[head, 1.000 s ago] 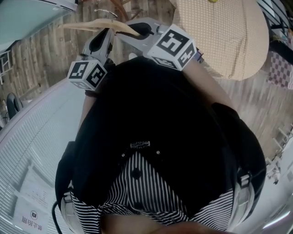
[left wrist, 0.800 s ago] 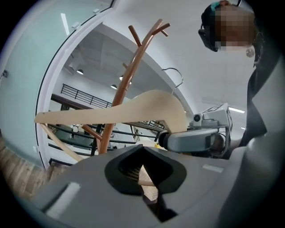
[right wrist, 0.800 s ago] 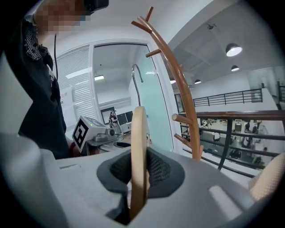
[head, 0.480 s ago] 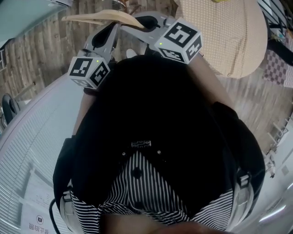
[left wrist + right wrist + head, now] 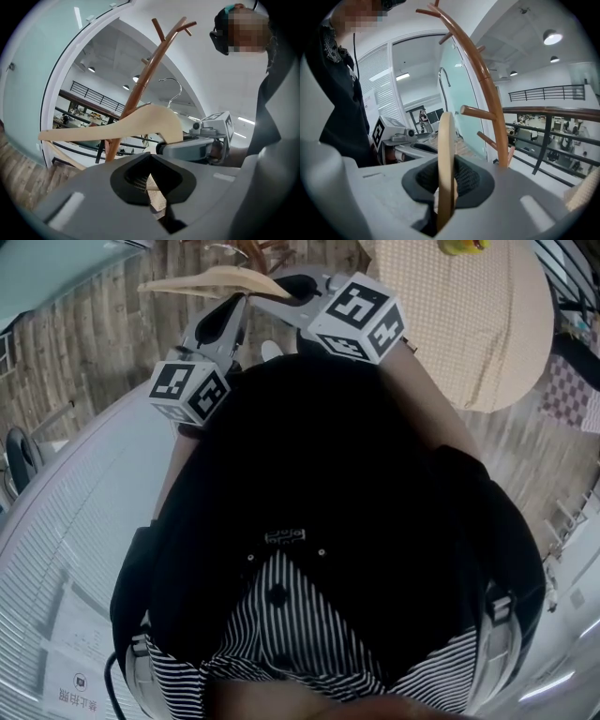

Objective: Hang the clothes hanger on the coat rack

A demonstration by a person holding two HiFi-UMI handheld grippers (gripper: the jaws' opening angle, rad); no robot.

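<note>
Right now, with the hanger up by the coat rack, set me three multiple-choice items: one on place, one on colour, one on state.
1. The hanger is: A on the floor; B between the jaws of the right tool; C on a peg.
2. The coat rack is: A white; B black; C reddish-brown.
3. The hanger's hook is: A over a peg; B clear of the rack; C snapped off.

Answers: B, the right tool is clamped on the hanger's wood; C, the trunk and pegs show reddish-brown; B, the hook stands in open air beside the rack.
</note>
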